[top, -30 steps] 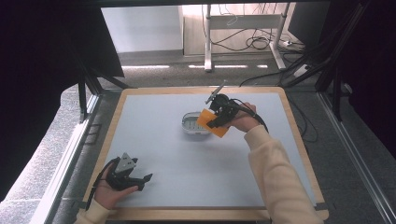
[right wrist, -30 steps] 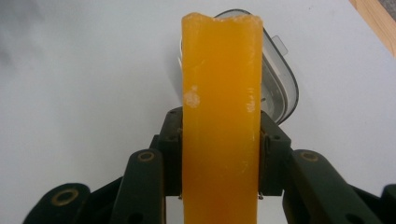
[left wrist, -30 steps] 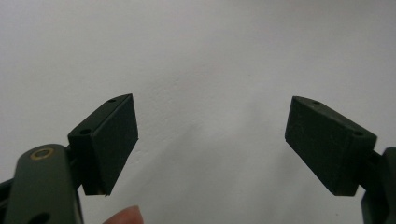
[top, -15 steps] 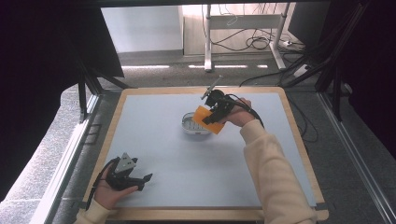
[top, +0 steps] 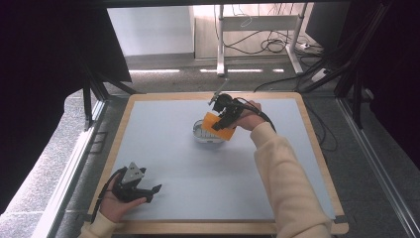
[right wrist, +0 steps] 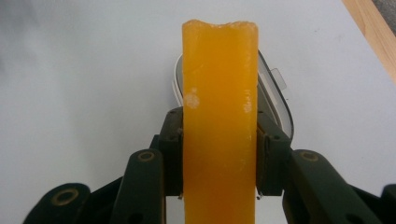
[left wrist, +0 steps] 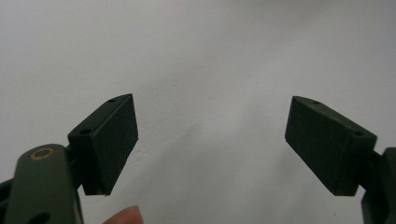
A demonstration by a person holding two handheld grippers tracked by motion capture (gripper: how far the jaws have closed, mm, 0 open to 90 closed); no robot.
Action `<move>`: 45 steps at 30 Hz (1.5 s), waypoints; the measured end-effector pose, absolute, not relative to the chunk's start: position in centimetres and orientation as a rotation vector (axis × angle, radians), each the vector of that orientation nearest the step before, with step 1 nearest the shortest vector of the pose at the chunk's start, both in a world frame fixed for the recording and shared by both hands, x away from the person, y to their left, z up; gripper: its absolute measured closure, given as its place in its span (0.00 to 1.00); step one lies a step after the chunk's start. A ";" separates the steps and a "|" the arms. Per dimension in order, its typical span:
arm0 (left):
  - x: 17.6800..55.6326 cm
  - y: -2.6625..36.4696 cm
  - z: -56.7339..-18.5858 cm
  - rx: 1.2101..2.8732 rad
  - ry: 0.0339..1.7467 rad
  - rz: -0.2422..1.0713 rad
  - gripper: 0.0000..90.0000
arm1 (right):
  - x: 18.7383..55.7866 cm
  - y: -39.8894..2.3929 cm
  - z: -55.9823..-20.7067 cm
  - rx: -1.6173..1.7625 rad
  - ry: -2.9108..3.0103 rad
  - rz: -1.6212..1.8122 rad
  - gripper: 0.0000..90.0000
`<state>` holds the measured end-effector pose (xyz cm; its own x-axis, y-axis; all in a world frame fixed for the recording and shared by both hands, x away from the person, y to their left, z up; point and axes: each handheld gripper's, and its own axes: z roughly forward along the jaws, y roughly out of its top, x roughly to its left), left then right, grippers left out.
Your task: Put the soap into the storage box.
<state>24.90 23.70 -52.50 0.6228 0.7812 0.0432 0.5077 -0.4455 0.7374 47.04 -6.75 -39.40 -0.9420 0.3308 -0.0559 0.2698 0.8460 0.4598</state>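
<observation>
Left hand (top: pixel 115 201): lies at the near left corner of the table (top: pixel 163 148), close to its wooden rim, well apart from the white dish and nearer the person than it; fingers curl under the tool body, and a fingertip shows at the lower edge of the left gripper view.
Left gripper (top: pixel 148 191): rests low over the table top and points level toward the table's right side, its grey three-cornered plate uppermost; its jaws stand wide apart with bare table surface between the pads (left wrist: pixel 109 144), gripping nothing.
Right arm (top: pixel 287 183): in a cream sleeve, reaches from the near right edge diagonally forward toward the white dish; the wrist is bent so the tool tips down and leftward.
Right hand (top: pixel 250 119): just right of the white dish, wrapped round the tool body.
Right gripper (top: pixel 223 124): both pads are pressed flat against the two broad faces of the orange sponge (right wrist: pixel 219 121).
Orange sponge: held on edge directly over the white dish; whether it touches the dish cannot be told.
White dish (top: pixel 200 133): shallow, oval, on the table just beyond centre, partly covered by the sponge.
</observation>
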 end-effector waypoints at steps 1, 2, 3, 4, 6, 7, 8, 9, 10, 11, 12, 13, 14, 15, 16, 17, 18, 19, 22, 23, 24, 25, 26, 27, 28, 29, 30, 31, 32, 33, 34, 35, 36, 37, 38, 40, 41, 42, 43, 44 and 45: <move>24.9 23.7 -52.5 2.141 1.005 0.497 0.19 | 47.2 -6.6 -39.5 0.458 2.889 0.687 0.69; 24.9 23.7 -52.5 2.143 1.004 0.496 0.19 | 47.3 -6.5 -39.6 0.445 2.889 0.692 0.69; 24.9 23.7 -52.5 2.145 1.004 0.495 0.19 | 47.4 -6.4 -39.7 0.442 2.893 0.695 0.69; 24.9 23.7 -52.6 2.141 1.007 0.492 0.19 | 47.4 -6.3 -39.8 0.438 2.898 0.695 0.69; 24.9 23.7 -52.6 2.142 1.007 0.491 0.19 | 47.6 -6.0 -40.0 0.428 2.899 0.676 0.69; 24.9 23.7 -52.6 2.142 1.007 0.490 0.19 | 47.7 -5.9 -40.0 0.421 2.900 0.664 0.69; 24.9 23.7 -52.6 2.141 1.008 0.490 0.19 | 47.7 -5.7 -40.0 0.422 2.904 0.656 0.69; 24.9 23.7 -52.6 2.143 1.007 0.490 0.19 | 47.9 -5.6 -40.0 0.419 2.906 0.653 0.69; 24.9 23.6 -52.5 2.144 1.005 0.490 0.19 | 47.9 -5.5 -40.0 0.419 2.908 0.649 0.69; 24.9 23.6 -52.5 2.140 1.005 0.489 0.19 | 48.1 -5.3 -39.9 0.412 2.912 0.642 0.69; 24.9 23.6 -52.5 2.141 1.003 0.491 0.19 | 48.2 -5.2 -39.9 0.400 2.913 0.632 0.69; 24.9 23.6 -52.5 2.142 1.003 0.492 0.19 | 48.3 -5.1 -39.8 0.397 2.911 0.628 0.69; 24.9 23.6 -52.5 2.143 1.003 0.491 0.19 | 48.4 -5.1 -39.8 0.393 2.909 0.625 0.69; 24.9 23.6 -52.5 2.144 1.002 0.492 0.19 | 48.6 -5.0 -39.7 0.391 2.913 0.618 0.69; 24.9 23.6 -52.5 2.145 1.001 0.492 0.19 | 48.7 -4.9 -39.7 0.393 2.919 0.616 0.69; 24.9 23.6 -52.5 2.146 1.001 0.492 0.19 | 48.9 -4.8 -39.8 0.385 2.920 0.614 0.69; 24.9 23.6 -52.5 2.146 1.001 0.492 0.19 | 49.1 -4.7 -39.8 0.373 2.923 0.599 0.69; 24.9 23.6 -52.5 2.146 1.001 0.492 0.19 | 49.3 -4.6 -39.9 0.372 2.926 0.594 0.69; 25.0 23.5 -52.4 2.143 1.001 0.492 0.19 | 49.8 -4.4 -39.9 0.342 2.937 0.580 0.69; 25.0 23.5 -52.4 2.143 1.001 0.492 0.19 | 50.1 -4.3 -39.9 0.334 2.939 0.580 0.69; 25.0 23.5 -52.4 2.143 1.001 0.491 0.19 | 50.2 -4.2 -40.0 0.326 2.942 0.578 0.69; 25.0 23.5 -52.5 2.145 1.000 0.490 0.19 | 50.3 -4.0 -40.0 0.333 2.944 0.574 0.69; 25.0 23.5 -52.5 2.145 1.001 0.490 0.19 | 50.5 -3.9 -40.1 0.326 2.947 0.575 0.69; 25.0 23.5 -52.5 2.144 1.001 0.490 0.19 | 50.7 -3.8 -40.3 0.316 2.948 0.582 0.69; 25.0 23.5 -52.5 2.144 1.001 0.490 0.19 | 50.8 -3.8 -40.3 0.314 2.950 0.584 0.69; 25.0 23.5 -52.5 2.140 1.002 0.489 0.19 | 51.0 -3.7 -40.5 0.314 2.951 0.588 0.69; 25.0 23.5 -52.5 2.140 1.001 0.489 0.19 | 51.1 -3.6 -40.6 0.318 2.960 0.588 0.69; 25.0 23.6 -52.5 2.146 0.999 0.489 0.19 | 51.4 -3.5 -40.8 0.310 2.962 0.584 0.69; 25.0 23.6 -52.5 2.147 0.999 0.489 0.19 | 51.5 -3.4 -40.9 0.310 2.958 0.571 0.69; 25.0 23.6 -52.5 2.145 1.000 0.488 0.19 | 51.6 -3.2 -41.0 0.303 2.959 0.560 0.69; 25.0 23.6 -52.5 2.144 1.002 0.488 0.19 | 51.8 -3.1 -41.1 0.295 2.962 0.551 0.69; 25.0 23.6 -52.5 2.142 1.003 0.488 0.19 | 51.9 -3.1 -41.2 0.291 2.967 0.551 0.69; 25.0 23.6 -52.5 2.141 1.004 0.487 0.19 | 52.0 -3.0 -41.3 0.282 2.971 0.549 0.69; 25.1 23.6 -52.5 2.142 1.004 0.488 0.19 | 52.1 -3.0 -41.4 0.269 2.974 0.545 0.69; 25.1 23.7 -52.5 2.146 1.002 0.489 0.19 | 52.1 -2.9 -41.5 0.264 2.976 0.541 0.69; 25.1 23.7 -52.5 2.146 1.003 0.490 0.19 | 52.1 -2.7 -41.8 0.239 2.972 0.525 0.69; 25.1 23.7 -52.5 2.146 1.003 0.490 0.19 | 52.1 -2.7 -42.0 0.243 2.974 0.522 0.69; 25.1 23.7 -52.5 2.146 1.003 0.490 0.19 | 52.2 -2.6 -42.1 0.239 2.978 0.520 0.69; 25.1 23.7 -52.5 2.150 1.001 0.491 0.19 | 52.2 -2.5 -42.3 0.233 2.987 0.510 0.69; 25.1 23.7 -52.5 2.144 1.004 0.490 0.19 | 52.2 -2.5 -42.5 0.219 2.990 0.498 0.69; 25.1 23.7 -52.5 2.144 1.004 0.490 0.19 | 52.2 -2.4 -42.7 0.219 2.992 0.496 0.69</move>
